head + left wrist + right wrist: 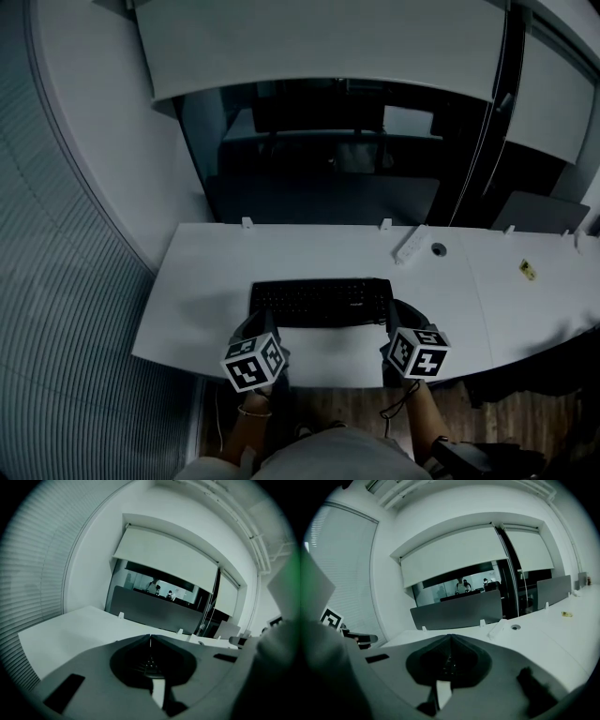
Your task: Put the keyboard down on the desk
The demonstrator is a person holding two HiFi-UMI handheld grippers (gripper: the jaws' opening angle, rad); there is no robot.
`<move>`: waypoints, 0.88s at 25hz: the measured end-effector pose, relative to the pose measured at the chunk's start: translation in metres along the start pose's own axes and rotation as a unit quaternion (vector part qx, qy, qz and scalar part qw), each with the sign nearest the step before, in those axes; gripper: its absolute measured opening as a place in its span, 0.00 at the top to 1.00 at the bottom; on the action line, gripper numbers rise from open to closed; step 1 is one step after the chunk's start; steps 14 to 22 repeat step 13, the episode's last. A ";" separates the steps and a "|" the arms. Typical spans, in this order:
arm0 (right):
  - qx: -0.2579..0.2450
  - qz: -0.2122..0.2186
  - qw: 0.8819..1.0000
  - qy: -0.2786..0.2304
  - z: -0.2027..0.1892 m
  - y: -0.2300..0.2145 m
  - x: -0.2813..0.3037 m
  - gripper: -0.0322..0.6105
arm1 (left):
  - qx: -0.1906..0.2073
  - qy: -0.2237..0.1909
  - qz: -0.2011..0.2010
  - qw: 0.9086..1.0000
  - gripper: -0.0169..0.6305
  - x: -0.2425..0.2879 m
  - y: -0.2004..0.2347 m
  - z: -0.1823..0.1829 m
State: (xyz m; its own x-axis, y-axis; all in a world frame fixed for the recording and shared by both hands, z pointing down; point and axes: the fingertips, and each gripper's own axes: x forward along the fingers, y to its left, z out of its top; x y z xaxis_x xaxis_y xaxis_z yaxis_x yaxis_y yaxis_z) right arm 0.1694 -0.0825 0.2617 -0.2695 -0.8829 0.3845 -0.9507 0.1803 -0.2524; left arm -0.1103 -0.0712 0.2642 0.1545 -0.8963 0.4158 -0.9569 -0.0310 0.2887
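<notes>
The left gripper (251, 324) is pressing its jaws tight together at the near left corner of the black keyboard (321, 302); the right gripper (401, 319) is doing the same at the keyboard's near right corner. The keyboard is sitting on the white desk (202, 281); a white power strip (411, 246) is lying behind the keyboard, to its right.

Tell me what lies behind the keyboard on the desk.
Bare white desk, then a dark divider along its far edge. To the right rear lie a power strip and a cable hole. The divider covers whatever stands right behind it.
</notes>
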 end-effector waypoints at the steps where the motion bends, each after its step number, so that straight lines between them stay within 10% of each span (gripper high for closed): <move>1: 0.000 0.000 1.000 0.001 -0.001 0.001 0.000 0.90 | 0.000 0.001 0.002 1.000 0.95 -0.001 0.002 0.000; 22: -0.010 0.000 1.000 0.010 -0.012 0.012 -0.005 0.90 | -0.002 0.006 -0.001 1.000 0.95 -0.009 0.004 -0.007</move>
